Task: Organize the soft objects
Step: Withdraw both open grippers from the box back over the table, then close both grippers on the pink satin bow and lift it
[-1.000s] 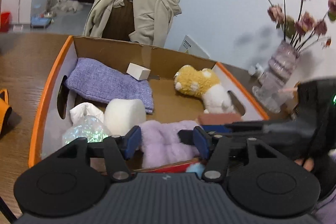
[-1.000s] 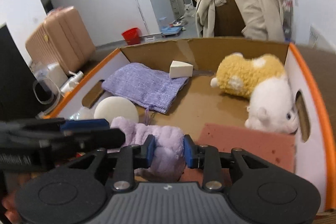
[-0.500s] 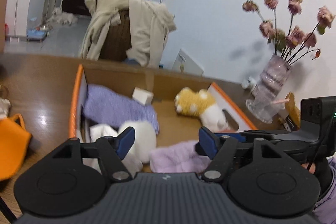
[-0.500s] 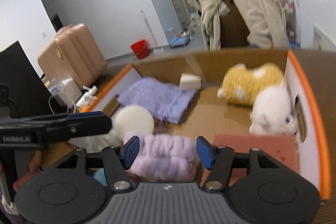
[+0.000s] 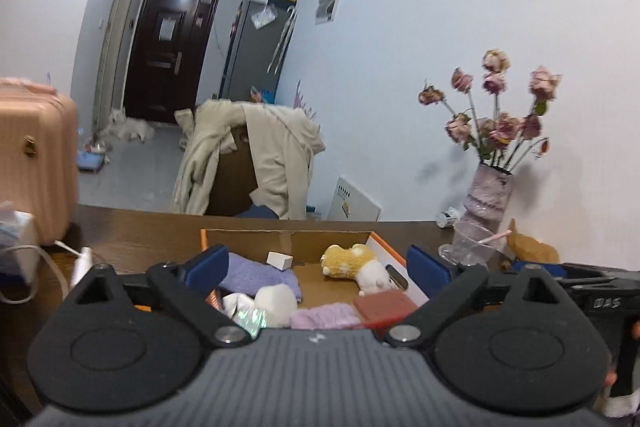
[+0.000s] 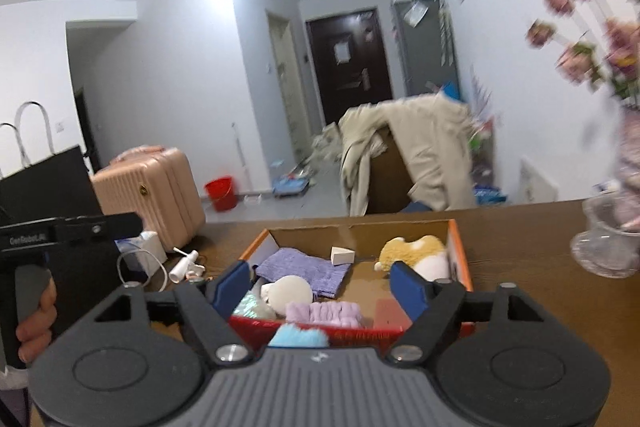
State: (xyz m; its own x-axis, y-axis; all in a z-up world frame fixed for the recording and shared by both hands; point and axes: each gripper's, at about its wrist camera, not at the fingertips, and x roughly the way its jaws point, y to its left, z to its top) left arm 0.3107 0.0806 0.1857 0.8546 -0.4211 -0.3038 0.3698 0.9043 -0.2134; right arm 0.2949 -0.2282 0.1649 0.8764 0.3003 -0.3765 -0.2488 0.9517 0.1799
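Both grippers have pulled up and back from the cardboard box (image 6: 458, 243) since the earlier frames, where they sat low over the fluffy lilac headband (image 6: 324, 313), and now we see the whole box from above and behind with the room opening up around it. Our left gripper (image 5: 318, 265) and right gripper (image 6: 320, 283) have both just been opening, jaws now spread wide with nothing between the pads, so the headband is let go and lies inside the box along its near wall, at 6 o'clock from the purple cloth (image 6: 302, 267). The plush dog (image 6: 416, 253) sits at the box's 2 o'clock corner, the white round puff (image 6: 290, 291) at 9 o'clock of the headband, the reddish sponge (image 5: 382, 305) to its 3 o'clock. For doing this step well, we'd say keep retreating straight until the fingers are well clear of the box rim, so nothing soft snags and drags back out. A light blue fluffy thing (image 6: 298, 337) seems to sit just outside the near wall, at 6 o'clock of the headband, and probably goes in next. Pose-wise, both grippers point slightly downward toward the box, side by side, and a hand (image 6: 34, 315) grips the left handle at 9 o'clock in the right wrist view.
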